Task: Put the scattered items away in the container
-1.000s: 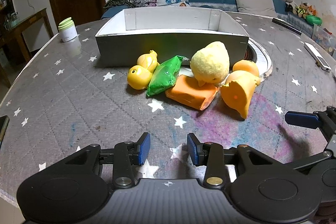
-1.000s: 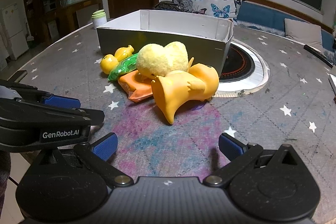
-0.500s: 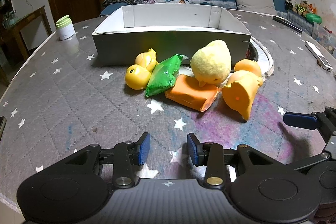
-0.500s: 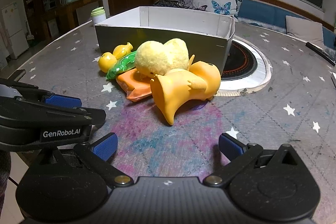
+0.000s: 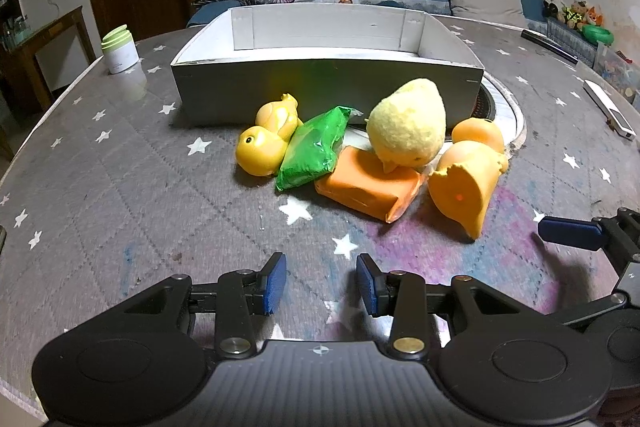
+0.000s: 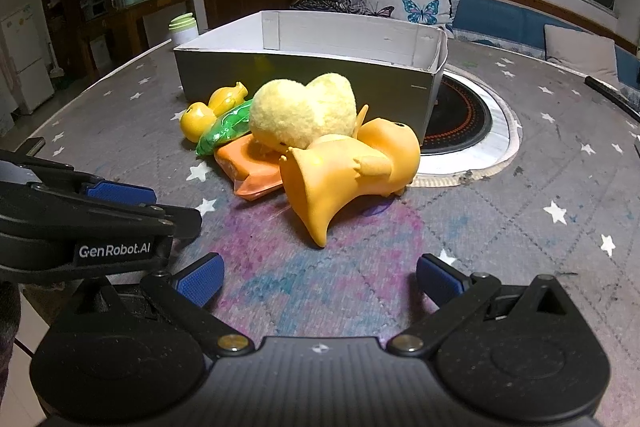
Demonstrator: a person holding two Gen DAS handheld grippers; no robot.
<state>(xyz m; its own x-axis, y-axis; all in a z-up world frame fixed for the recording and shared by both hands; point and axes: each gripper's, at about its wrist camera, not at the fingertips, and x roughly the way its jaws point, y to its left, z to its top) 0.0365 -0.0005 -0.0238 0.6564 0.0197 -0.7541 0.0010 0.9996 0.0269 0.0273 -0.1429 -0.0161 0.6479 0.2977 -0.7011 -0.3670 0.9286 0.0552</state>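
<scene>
A grey cardboard box [image 5: 326,95] [image 6: 304,79] stands open on the table. In front of it lie a small yellow rubber duck [image 5: 266,143] [image 6: 208,109], a green packet [image 5: 316,149] [image 6: 224,129], an orange packet [image 5: 370,185] [image 6: 250,167], a fluffy yellow plush chick [image 5: 408,125] [image 6: 304,113] and a large orange rubber duck [image 5: 468,175] [image 6: 352,167] on its side. My left gripper [image 5: 320,283] is open and empty, well short of the pile. My right gripper [image 6: 318,279] is open wide and empty, facing the orange duck.
A white jar with a green lid [image 5: 119,49] [image 6: 183,29] stands at the far left. A round hotplate inset [image 6: 468,123] lies right of the box. A white remote [image 5: 608,109] and a dark stick [image 5: 550,41] lie at the far right. A sofa with cushions is behind.
Both grippers have moved a little closer to the pile. The items have not moved.
</scene>
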